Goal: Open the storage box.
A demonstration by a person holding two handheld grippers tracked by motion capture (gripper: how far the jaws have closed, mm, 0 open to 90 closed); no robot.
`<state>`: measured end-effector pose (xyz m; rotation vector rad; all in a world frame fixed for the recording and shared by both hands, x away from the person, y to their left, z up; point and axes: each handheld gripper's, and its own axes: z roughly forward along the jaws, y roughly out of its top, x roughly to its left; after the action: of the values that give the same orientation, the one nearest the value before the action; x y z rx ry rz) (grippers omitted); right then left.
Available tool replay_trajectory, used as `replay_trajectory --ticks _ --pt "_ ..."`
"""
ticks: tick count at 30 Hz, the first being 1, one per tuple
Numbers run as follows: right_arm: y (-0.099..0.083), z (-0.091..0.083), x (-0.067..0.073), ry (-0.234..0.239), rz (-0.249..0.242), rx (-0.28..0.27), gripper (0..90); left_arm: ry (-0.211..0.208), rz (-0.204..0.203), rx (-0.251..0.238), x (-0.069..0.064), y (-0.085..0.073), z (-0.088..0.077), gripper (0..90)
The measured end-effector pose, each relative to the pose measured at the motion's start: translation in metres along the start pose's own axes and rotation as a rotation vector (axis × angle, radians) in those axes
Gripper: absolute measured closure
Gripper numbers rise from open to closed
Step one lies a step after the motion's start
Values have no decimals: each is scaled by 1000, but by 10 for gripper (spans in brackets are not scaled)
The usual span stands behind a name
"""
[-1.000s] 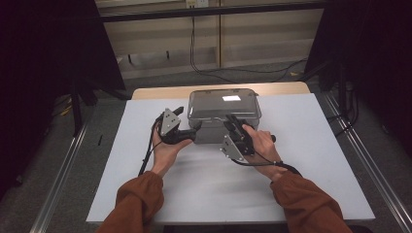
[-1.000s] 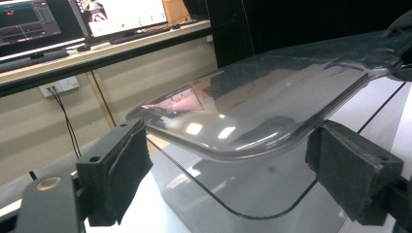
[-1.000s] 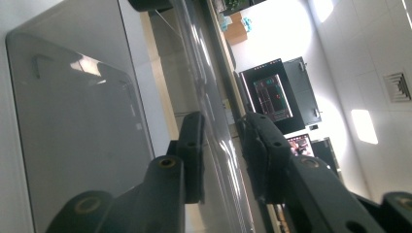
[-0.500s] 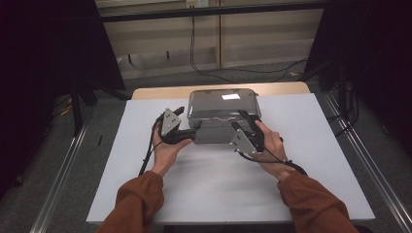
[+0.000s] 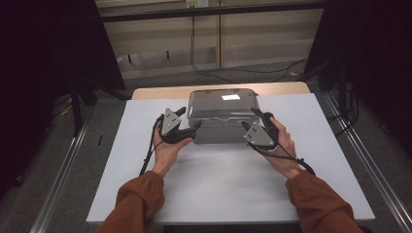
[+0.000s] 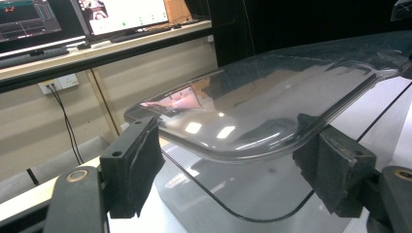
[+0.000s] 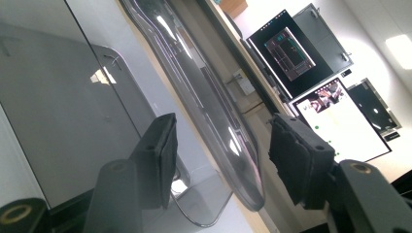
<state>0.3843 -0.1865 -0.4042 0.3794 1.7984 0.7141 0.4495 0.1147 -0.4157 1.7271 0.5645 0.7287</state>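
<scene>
Nearest the person, the left gripper (image 5: 187, 130) and right gripper (image 5: 256, 122) flank the near corners of a grey rectangular plastic box (image 5: 221, 127) with a clear domed lid (image 5: 221, 103). Both sets of jaws stand spread, the lid's rim between them but not pinched (a gap shows at each pad (image 6: 133, 165)). The box sits toward the far edge of the white table sheet (image 5: 228, 170). Seemingly the lid is yet to be lifted; gripping comes first.
</scene>
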Motion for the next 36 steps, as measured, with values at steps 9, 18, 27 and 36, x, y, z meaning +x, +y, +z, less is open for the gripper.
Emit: replay_trajectory --ticks 9,18,27,36 --pt "-7 1 -11 14 83 5 448 -6 -1 -4 0 0 0 272" --pt "-16 2 -21 77 227 -28 499 -9 -2 -18 0 0 1 278" --pt "-18 3 -27 97 296 -65 505 -10 -9 -44 1 6 1 313" --pt "-19 5 -37 113 378 -117 496 -6 -1 -66 4 14 2 331"
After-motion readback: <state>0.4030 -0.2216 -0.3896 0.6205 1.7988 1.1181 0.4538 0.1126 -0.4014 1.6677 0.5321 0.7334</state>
